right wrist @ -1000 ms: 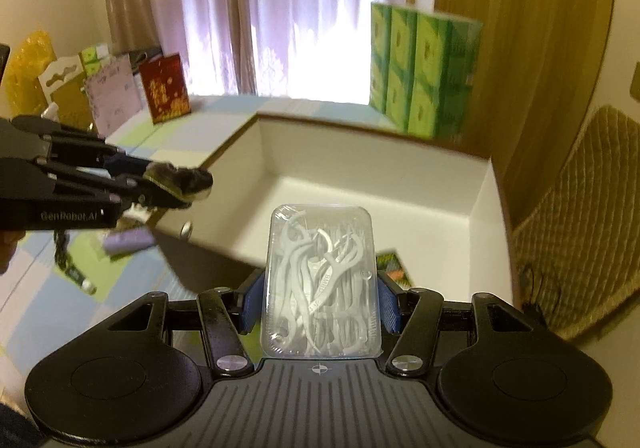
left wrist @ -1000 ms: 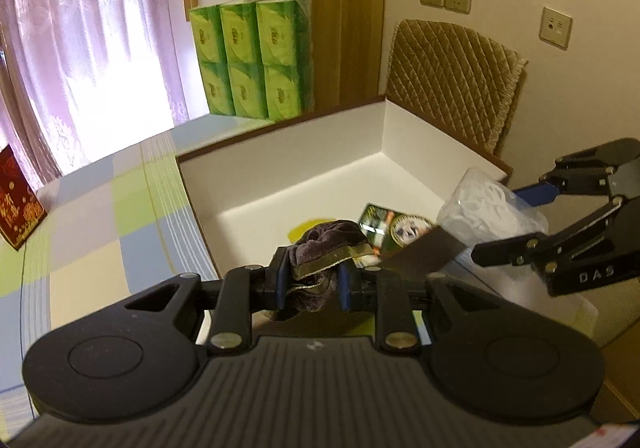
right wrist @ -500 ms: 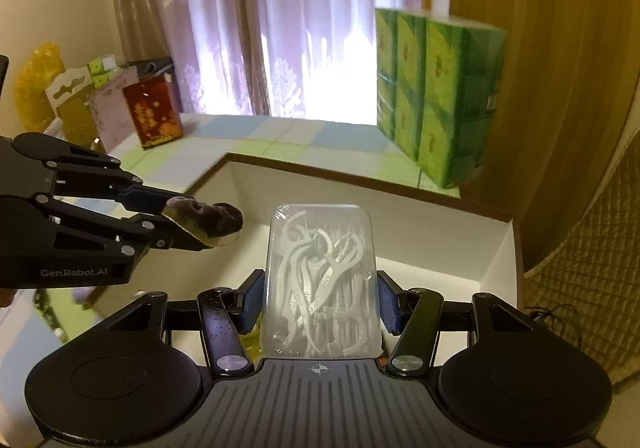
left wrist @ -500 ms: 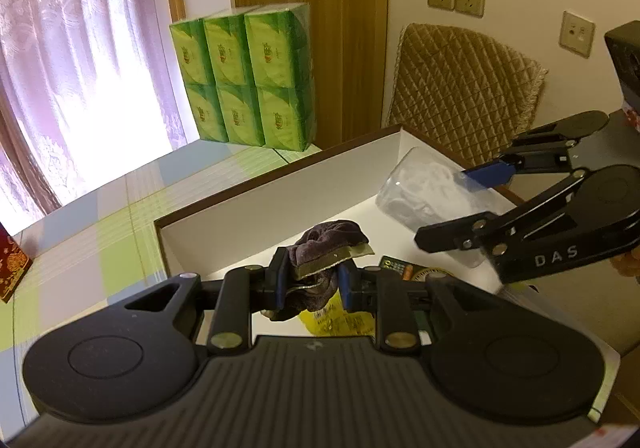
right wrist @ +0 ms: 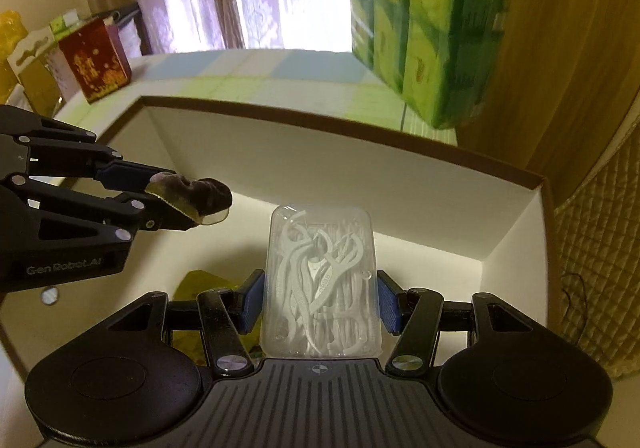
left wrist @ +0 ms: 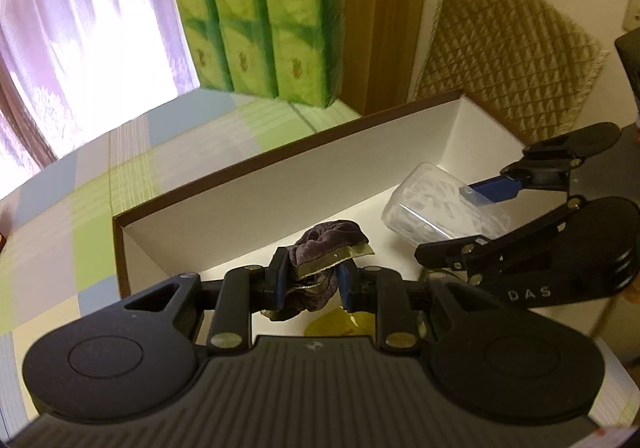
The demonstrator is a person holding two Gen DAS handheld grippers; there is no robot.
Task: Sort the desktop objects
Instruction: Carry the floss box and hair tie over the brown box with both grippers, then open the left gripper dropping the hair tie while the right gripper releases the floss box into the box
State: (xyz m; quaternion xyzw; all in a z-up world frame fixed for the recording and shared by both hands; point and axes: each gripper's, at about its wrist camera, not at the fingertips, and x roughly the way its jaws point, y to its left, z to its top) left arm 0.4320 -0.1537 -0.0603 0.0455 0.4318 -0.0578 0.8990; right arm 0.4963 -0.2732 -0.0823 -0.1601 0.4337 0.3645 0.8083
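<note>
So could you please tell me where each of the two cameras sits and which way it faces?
Left wrist: sits behind the left gripper, looking along its fingers into the white box; it holds a purple scrunchie, and the right gripper enters from the right.
Right wrist: sits behind the right gripper, which holds a clear case of floss picks; the left gripper enters from the left.
Shared: box, green packs, both grippers.

Tissue packs (left wrist: 260, 12) behind box (left wrist: 304, 176)
</note>
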